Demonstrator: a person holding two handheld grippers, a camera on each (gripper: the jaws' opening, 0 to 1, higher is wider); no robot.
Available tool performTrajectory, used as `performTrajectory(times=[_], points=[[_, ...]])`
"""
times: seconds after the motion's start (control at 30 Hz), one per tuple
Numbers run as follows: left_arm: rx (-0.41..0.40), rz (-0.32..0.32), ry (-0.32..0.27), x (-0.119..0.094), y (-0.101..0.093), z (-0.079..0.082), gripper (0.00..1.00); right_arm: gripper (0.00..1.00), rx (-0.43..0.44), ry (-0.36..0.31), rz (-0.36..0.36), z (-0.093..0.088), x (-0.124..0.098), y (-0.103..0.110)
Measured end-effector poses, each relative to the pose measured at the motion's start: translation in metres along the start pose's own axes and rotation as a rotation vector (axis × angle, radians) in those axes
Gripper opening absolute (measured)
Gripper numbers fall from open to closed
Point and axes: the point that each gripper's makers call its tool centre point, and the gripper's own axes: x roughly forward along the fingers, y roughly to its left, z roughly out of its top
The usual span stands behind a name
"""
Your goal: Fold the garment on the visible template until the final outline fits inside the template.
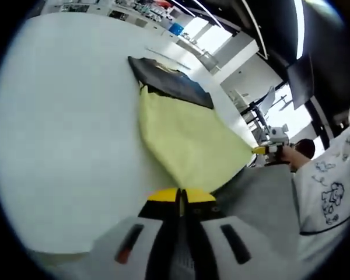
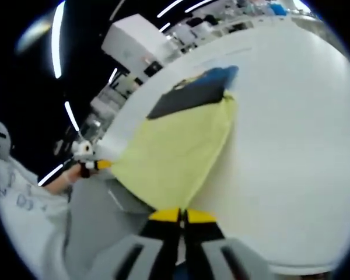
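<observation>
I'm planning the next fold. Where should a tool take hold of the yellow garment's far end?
Probably at the far edge of the yellow garment, where it meets the dark template. It lies flat on the white table, so come in low from the open table side and pinch the corner.

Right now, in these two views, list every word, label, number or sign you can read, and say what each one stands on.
None can be read.
The person's white sleeve bears dark line drawings, not letters.
The yellow garment, the dark template and the white table show no writing.
Items on the far shelves are too small and blurred to read.
</observation>
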Motion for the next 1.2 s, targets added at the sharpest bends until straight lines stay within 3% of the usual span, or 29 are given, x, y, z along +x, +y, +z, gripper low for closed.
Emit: performTrajectory(times=[0.23,0.53,0.67,0.9,1.0,1.2], points=[[-0.017,-0.047,-0.011,-0.005,-0.015,-0.004,0.00,0.00,0.038,0.009,0.015,-0.007,-0.010,-0.001],[-0.030,-0.086,0.050,-0.003,-0.030,-0.020,0.00,0.00,0.083,0.043,0.040,-0.021,-0.014,0.001],[-0.020,-0.081,0.044,-0.002,-0.030,-0.017,0.00,0.00,0.089,0.027,0.029,-0.019,-0.013,-0.002],[0.011,-0.077,-0.022,-0.004,-0.031,0.015,0.00,0.00,0.070,-0.029,0.033,0.006,-0.018,-0.001],[0.036,-0.081,-0.063,-0.003,-0.033,0.037,0.00,0.00,0.084,-0.083,0.032,0.028,-0.020,-0.003],[0.062,-0.087,-0.152,0.001,-0.030,0.089,0.00,0.00,0.020,-0.199,0.030,0.079,-0.026,-0.001]])
